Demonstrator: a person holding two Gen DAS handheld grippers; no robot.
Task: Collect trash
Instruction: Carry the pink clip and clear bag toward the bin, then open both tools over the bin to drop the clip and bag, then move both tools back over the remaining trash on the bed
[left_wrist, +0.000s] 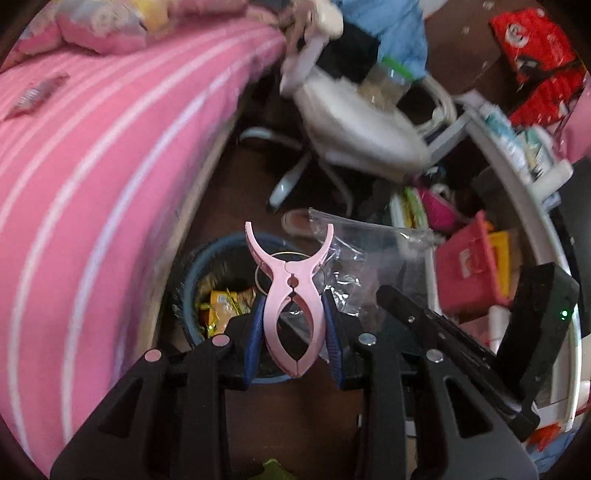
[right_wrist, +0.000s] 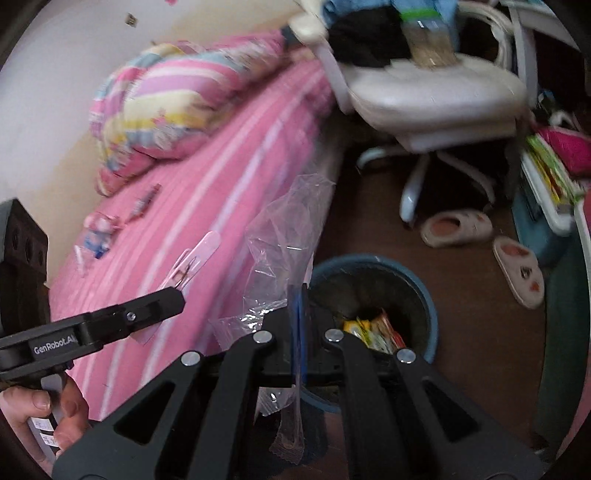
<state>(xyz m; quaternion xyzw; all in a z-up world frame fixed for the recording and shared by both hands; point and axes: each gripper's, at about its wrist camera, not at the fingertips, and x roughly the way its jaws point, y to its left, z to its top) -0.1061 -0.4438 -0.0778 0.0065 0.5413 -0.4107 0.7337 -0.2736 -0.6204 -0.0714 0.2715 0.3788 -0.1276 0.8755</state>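
Observation:
My left gripper (left_wrist: 293, 314) is shut on a pink plastic clothes peg (left_wrist: 291, 295) and holds it above a blue trash bin (left_wrist: 192, 280) with yellow wrappers (left_wrist: 221, 302) inside. My right gripper (right_wrist: 298, 306) is shut on a clear plastic bag (right_wrist: 280, 236), just left of the bin (right_wrist: 373, 266). The bag also shows in the left wrist view (left_wrist: 354, 251). The left gripper and peg (right_wrist: 192, 258) show at the left of the right wrist view. Small wrappers (right_wrist: 98, 232) lie on the pink bed.
A pink striped bed (left_wrist: 92, 166) runs along the left. A white office chair (right_wrist: 424, 88) with clothes and a bottle stands beyond the bin. Two slippers (right_wrist: 517, 269) lie on the brown floor. A cluttered white shelf (left_wrist: 517, 184) is at the right.

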